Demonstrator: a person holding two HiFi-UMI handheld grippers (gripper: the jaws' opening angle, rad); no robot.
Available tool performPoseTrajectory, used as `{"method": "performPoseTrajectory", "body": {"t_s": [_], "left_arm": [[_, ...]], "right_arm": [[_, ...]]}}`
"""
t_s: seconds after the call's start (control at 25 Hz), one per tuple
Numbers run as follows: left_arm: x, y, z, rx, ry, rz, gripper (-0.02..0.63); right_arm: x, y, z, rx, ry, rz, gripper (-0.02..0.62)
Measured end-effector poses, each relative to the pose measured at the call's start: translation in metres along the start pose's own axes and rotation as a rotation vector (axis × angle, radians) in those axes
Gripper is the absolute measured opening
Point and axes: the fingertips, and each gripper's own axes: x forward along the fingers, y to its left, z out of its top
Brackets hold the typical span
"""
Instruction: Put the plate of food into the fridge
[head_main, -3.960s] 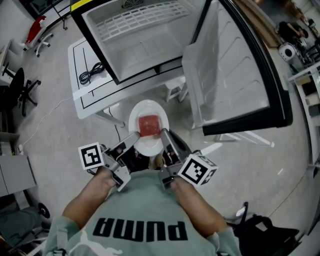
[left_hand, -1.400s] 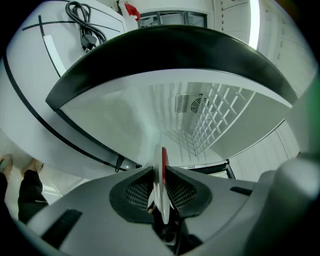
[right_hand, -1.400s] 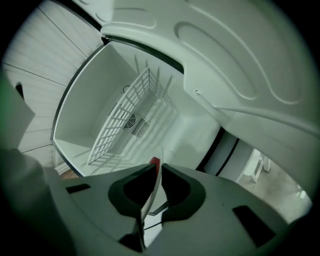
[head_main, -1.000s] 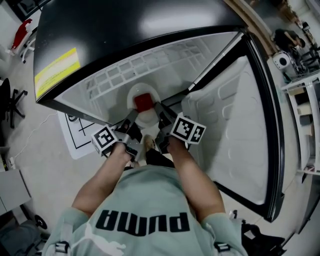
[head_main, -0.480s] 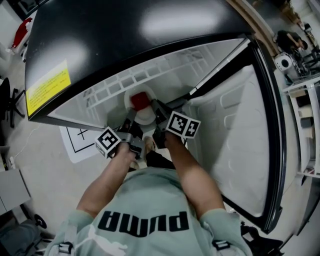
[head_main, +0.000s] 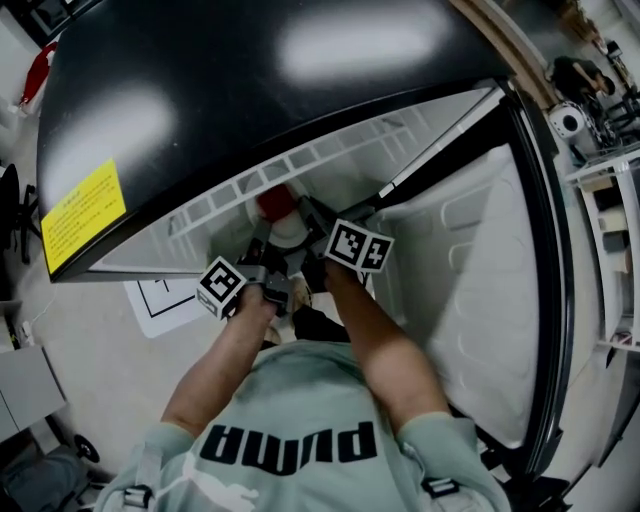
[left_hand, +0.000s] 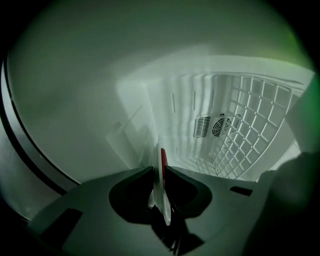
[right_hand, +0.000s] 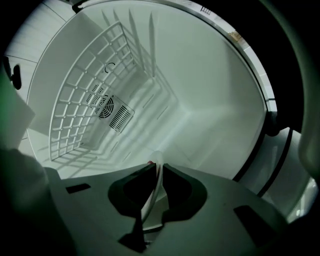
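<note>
Pinching the white plate (left_hand: 161, 195) at its rim with the left claw (left_hand: 159, 169), jaws pressed tight onto both faces of the edge-on rim. Likewise with the right claw (right_hand: 160, 165): clamped on the plate's rim at the other side, the thin white edge running up between the jaws.

Holding the plate between the two, just inside the open fridge (head_main: 250, 90), under the front edge of its glossy black top. Hard to say from these views whether resting on the compartment's white floor or hanging clear of it.

Carrying a red block of food (left_hand: 163, 160) on the plate, seen as a narrow red sliver beyond the left jaws and as a red patch half tucked under the black top in the head view.

Facing a white wire rack (left_hand: 250, 130) and a round fan vent (left_hand: 216, 126) on the inner wall.

Swung wide open to the right, the fridge door (head_main: 470, 290), white inside. Stuck on the black top at the left, a yellow label (head_main: 80, 215).
</note>
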Motion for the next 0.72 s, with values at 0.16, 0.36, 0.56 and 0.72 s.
{"method": "performPoseTrajectory", "body": {"t_s": [0.16,0.36,0.56,0.72], "left_arm": [[0.005,-0.001,0.002,0.001,-0.026,0.002,0.074],[0.009,-0.004,0.004,0.005,-0.037,0.014,0.074],[0.007,0.002,0.003,0.01,-0.039,0.089,0.075],[0.003,0.008,0.0,0.011,-0.022,0.17,0.075]], "right_arm": [[0.005,-0.003,0.003,-0.006,-0.007,0.002,0.037],[0.008,-0.001,0.006,-0.049,-0.008,-0.013,0.038],[0.01,-0.01,-0.003,-0.109,0.012,-0.076,0.038],[0.012,-0.007,-0.008,-0.165,0.031,-0.113,0.038]]}}
